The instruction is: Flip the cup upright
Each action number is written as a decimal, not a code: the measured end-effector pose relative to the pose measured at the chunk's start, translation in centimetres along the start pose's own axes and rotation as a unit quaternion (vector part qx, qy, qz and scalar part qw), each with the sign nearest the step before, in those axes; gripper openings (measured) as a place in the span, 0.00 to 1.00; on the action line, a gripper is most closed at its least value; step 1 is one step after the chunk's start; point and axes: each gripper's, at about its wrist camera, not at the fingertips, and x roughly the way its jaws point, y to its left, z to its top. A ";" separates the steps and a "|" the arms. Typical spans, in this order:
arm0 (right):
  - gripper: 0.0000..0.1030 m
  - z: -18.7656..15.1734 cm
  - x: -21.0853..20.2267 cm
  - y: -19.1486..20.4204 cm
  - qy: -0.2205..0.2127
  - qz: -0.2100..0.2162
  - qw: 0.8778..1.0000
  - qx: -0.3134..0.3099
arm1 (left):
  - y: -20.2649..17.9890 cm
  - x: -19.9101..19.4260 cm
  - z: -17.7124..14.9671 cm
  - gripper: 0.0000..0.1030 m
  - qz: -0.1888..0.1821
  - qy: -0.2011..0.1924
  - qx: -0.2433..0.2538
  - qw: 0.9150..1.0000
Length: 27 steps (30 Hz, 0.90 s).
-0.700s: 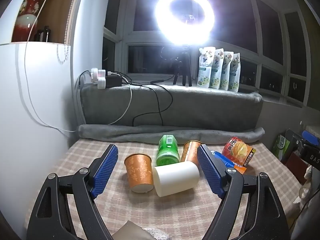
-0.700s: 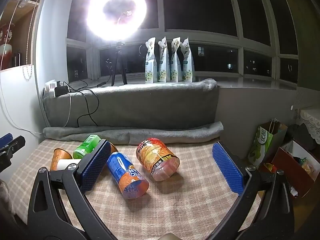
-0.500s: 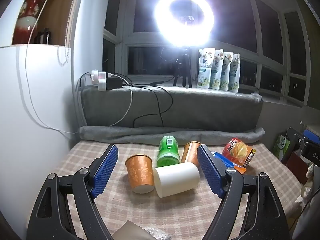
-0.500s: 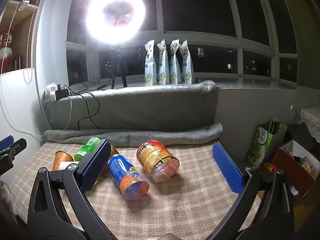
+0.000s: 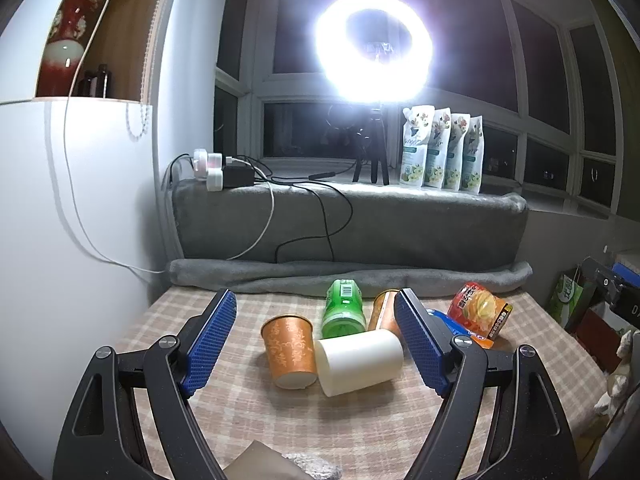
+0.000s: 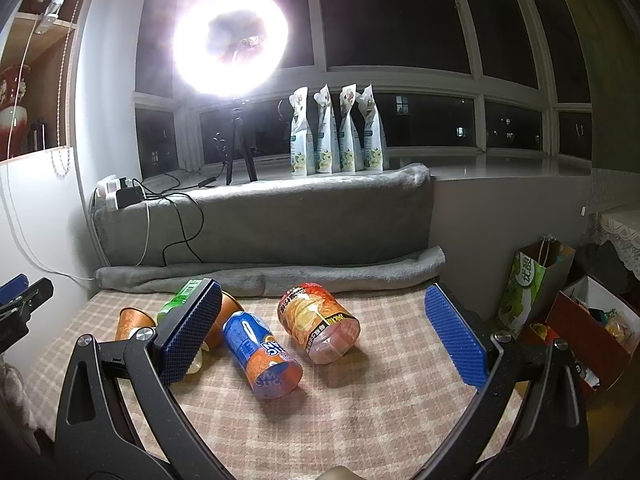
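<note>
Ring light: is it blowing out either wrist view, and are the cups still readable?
Left wrist view: ring light clips to white with a halo, yet the white cup and orange cup stay sharp. Right wrist view: same glare upper left; window frames bow from the fisheye; blue can casts a soft shadow toward the camera.

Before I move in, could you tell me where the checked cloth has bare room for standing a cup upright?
Free: the near cloth in front of the blue can and red snack tub, and the left strip beside the orange cup. Crowded: white cup, green bottle and second orange cup cluster together.
</note>
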 end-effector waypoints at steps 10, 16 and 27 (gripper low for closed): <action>1.00 -0.3 0.2 0.4 0.003 0.003 1.000 -0.001 | -0.1 0.0 -0.1 0.79 0.000 -0.004 0.001 1.000; 1.00 -0.3 0.6 0.3 0.008 0.013 1.000 0.005 | 0.0 0.0 -0.2 0.79 0.001 -0.005 -0.001 1.000; 1.00 -0.5 0.9 0.5 0.012 0.014 1.000 0.007 | 0.2 0.0 -0.3 0.79 0.000 -0.005 -0.002 1.000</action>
